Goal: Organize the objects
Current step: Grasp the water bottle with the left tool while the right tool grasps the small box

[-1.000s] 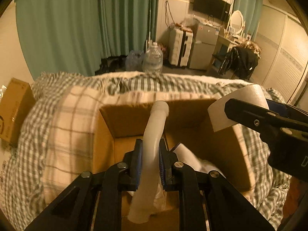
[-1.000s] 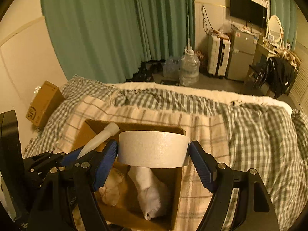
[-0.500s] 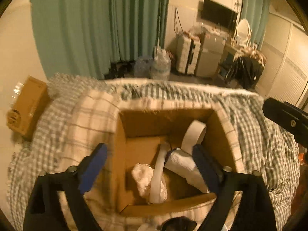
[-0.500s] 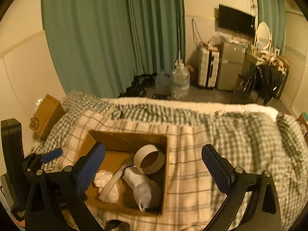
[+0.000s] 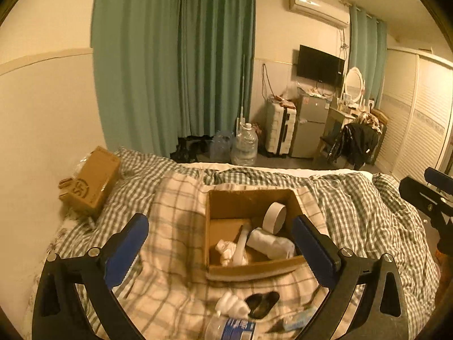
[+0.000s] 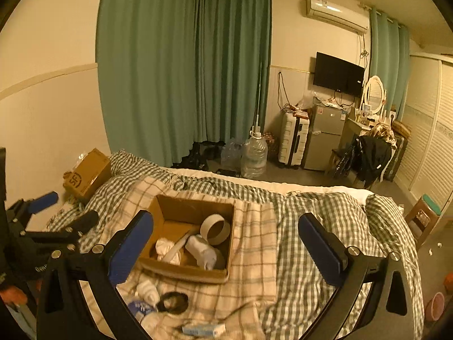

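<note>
An open cardboard box [image 5: 254, 269] [image 6: 181, 272] sits on the checked bedding. Inside lie a white tape roll [image 5: 274, 217] [image 6: 215, 229], a white tube [image 5: 240, 248] [image 6: 178, 248], a rolled white cloth [image 5: 270, 243] [image 6: 202, 250] and a crumpled white wad [image 5: 225, 250] [image 6: 162, 248]. My left gripper [image 5: 219, 248] is open and empty, raised above and in front of the box. My right gripper [image 6: 225, 245] is open and empty, also raised back from the box. In front of the box lie a plastic bottle [image 5: 229, 327] [image 6: 138, 308], a black ring-shaped item [image 5: 262, 300] [image 6: 172, 301] and a small blue packet [image 6: 203, 329].
A closed cardboard carton [image 5: 90, 182] [image 6: 87, 175] rests at the bed's left edge by the wall. Beyond the bed stand water jugs [image 5: 244, 148], a suitcase [image 5: 280, 131], a small fridge [image 5: 308, 127] and a chair with dark clothes [image 5: 359, 141]. A stool [image 6: 424, 212] is at the right.
Both grippers opened, dropping the tube and the tape roll into the box, then pulled up and back. The items before the box have come into view.
</note>
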Demonstrator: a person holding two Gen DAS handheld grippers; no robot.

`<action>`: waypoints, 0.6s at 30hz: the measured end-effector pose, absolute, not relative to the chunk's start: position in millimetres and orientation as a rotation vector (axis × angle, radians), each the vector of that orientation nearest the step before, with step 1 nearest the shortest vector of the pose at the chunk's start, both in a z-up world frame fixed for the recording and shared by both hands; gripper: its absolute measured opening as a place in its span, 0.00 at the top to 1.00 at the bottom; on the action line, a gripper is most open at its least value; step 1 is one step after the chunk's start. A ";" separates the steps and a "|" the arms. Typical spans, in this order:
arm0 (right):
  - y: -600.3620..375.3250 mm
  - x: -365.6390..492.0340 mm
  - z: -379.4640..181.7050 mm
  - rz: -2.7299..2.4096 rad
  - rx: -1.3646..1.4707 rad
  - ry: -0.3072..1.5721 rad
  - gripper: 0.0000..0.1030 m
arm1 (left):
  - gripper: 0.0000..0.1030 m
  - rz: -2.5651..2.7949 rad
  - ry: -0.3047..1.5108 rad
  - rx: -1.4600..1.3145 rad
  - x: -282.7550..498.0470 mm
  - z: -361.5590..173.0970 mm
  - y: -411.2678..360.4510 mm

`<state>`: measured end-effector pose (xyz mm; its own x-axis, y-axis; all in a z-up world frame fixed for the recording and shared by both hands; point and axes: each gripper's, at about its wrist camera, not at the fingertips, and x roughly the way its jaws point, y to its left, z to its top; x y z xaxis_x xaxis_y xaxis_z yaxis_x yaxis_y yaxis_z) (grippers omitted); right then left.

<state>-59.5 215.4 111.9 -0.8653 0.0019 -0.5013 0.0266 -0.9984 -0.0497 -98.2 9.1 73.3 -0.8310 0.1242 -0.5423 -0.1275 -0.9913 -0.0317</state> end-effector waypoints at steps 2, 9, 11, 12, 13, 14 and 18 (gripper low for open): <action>212.8 -46.2 106.3 -3.021 0.823 0.104 0.00 | 0.00 2.898 -0.002 -0.863 -86.2 67.2 3.4; 211.2 -28.4 52.1 -3.000 0.935 0.108 0.00 | 0.00 2.931 0.030 -0.940 -62.8 25.6 -5.2; 215.0 -29.7 34.3 -2.992 0.985 0.098 0.00 | 0.00 2.917 0.034 -0.995 -62.5 4.0 -5.1; 216.5 -32.6 22.6 -2.984 1.015 0.087 0.00 | 0.00 2.907 0.031 -1.025 -63.0 -6.9 -4.6; 218.0 -37.2 7.0 -2.973 1.052 0.074 0.00 | 0.00 2.892 0.027 -1.063 -63.6 -19.6 -5.1; 219.0 -38.9 -1.5 -2.968 1.072 0.067 0.00 | 0.00 2.876 0.023 -1.102 -63.9 -34.1 -3.6; 224.1 -56.1 -58.0 -2.887 1.261 0.022 0.00 | 0.00 2.812 0.036 -1.224 -63.1 -82.0 5.8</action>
<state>-56.1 224.1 -58.0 -0.6798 0.0136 -0.7333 -0.0025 -0.9999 -0.0162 -63.1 5.8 -82.0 -0.6793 0.0588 -0.7315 -0.0777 -0.9969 -0.0080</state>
